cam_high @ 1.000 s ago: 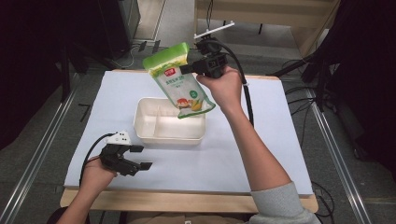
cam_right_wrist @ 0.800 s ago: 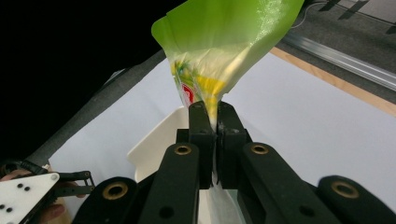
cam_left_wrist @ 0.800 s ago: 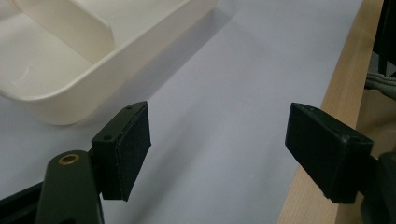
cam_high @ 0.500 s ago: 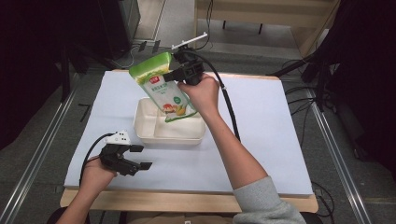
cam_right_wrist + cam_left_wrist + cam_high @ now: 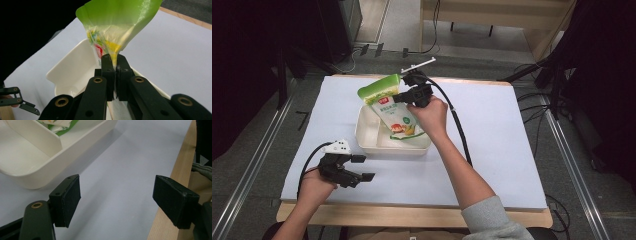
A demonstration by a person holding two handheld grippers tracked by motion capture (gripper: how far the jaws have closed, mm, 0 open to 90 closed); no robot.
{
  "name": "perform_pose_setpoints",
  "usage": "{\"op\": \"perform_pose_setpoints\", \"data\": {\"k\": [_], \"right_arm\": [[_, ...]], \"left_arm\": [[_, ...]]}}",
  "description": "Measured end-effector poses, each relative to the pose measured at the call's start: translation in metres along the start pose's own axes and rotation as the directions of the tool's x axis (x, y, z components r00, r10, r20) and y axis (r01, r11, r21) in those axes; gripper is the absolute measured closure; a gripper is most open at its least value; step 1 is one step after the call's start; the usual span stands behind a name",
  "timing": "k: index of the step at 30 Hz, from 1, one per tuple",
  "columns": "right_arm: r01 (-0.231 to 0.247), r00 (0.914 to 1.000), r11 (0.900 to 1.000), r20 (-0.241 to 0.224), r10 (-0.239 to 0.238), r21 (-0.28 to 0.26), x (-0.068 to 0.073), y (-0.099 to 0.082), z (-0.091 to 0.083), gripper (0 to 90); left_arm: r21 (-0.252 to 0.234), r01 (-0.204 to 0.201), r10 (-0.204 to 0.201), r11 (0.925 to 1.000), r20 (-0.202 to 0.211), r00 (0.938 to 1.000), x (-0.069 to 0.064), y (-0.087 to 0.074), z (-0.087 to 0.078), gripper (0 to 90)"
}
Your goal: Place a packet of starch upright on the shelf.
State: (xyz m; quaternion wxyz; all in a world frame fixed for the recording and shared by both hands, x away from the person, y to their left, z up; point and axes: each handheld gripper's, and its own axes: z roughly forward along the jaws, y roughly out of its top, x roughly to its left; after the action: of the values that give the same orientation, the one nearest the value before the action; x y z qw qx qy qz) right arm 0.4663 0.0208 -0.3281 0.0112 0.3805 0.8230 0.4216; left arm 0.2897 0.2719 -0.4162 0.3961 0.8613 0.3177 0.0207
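At frame centre, the right gripper (image 5: 398,98) pinches a green pouch (image 5: 388,104) over the white tray (image 5: 368,134). At lower left, the left gripper (image 5: 363,168) rests wide apart on the table (image 5: 502,125).

The high view looks forward and down from above the person's side, taking in the whole white-covered table (image 5: 492,150) with both forearms entering from the bottom edge. The left gripper view sits low and close to the tabletop, looking along its own jaws across the white surface toward the cream tray (image 5: 82,142), with the table's wooden edge at its right. The right gripper view looks from higher up, steeply down along its jaws at the green pouch (image 5: 115,27) just ahead, and shares the same tray (image 5: 72,72) and white surface with the other two views.
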Motion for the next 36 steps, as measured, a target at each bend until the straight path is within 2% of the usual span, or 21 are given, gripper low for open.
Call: {"op": "perform_pose_setpoints", "data": {"k": [4,7,8,10,13,21,32,33,35,36], "right_arm": [[-0.02,0.9997,0.9996,-0.016,0.02,-0.022,-0.011,-0.008,-0.006,88.6],[-0.024,0.9997,0.9993,-0.01,0.024,-0.028,-0.017,-0.014,-0.01,88.5],[-0.029,0.9995,0.9991,-0.011,0.029,-0.031,-0.024,-0.018,-0.014,88.4],[-0.042,0.9991,0.9988,-0.008,0.041,-0.027,-0.027,-0.02,-0.016,88.4],[-0.07,0.9976,0.9973,0.001,0.07,-0.022,-0.042,-0.03,-0.023,88.4],[-0.106,0.9942,0.9944,0.021,0.106,0.0,-0.061,-0.05,-0.026,88.3],[-0.116,0.993,0.9932,0.02,0.116,-0.004,-0.071,-0.066,-0.029,86.2],[-0.098,0.9947,0.9952,0.034,0.097,0.003,-0.071,-0.067,-0.029,84.1],[-0.09,0.9951,0.996,0.041,0.089,0.006,-0.07,-0.067,-0.03,82.7],[-0.08,0.9957,0.9967,0.047,0.08,0.009,-0.069,-0.067,-0.03,78.8]], "left_arm": [[0.007,0.0,0.0,1.0,0.0,1.0,0.0,0.0,0.001,23.0],[0.013,-0.001,0.001,0.9999,-0.003,1.0,-0.001,0.0,0.001,23.0],[0.014,-0.001,0.001,0.9999,-0.002,1.0,-0.001,0.0,0.001,23.0],[0.012,-0.002,0.002,0.9999,0.002,1.0,-0.001,0.0,0.002,23.0],[0.019,-0.004,0.004,0.9998,-0.002,1.0,-0.001,0.0,0.003,23.0],[0.02,-0.002,0.002,0.9998,-0.003,1.0,-0.001,0.0,0.003,23.0],[0.027,0.007,-0.007,0.9996,0.005,1.0,-0.001,-0.001,0.005,23.0],[0.025,0.01,-0.01,0.9996,0.006,0.9999,-0.001,-0.001,0.005,23.0],[0.025,0.009,-0.009,0.9996,0.008,0.9999,-0.001,-0.001,0.005,23.0],[0.025,0.009,-0.009,0.9996,0.007,0.9999,-0.001,-0.001,0.006,23.0]]}}
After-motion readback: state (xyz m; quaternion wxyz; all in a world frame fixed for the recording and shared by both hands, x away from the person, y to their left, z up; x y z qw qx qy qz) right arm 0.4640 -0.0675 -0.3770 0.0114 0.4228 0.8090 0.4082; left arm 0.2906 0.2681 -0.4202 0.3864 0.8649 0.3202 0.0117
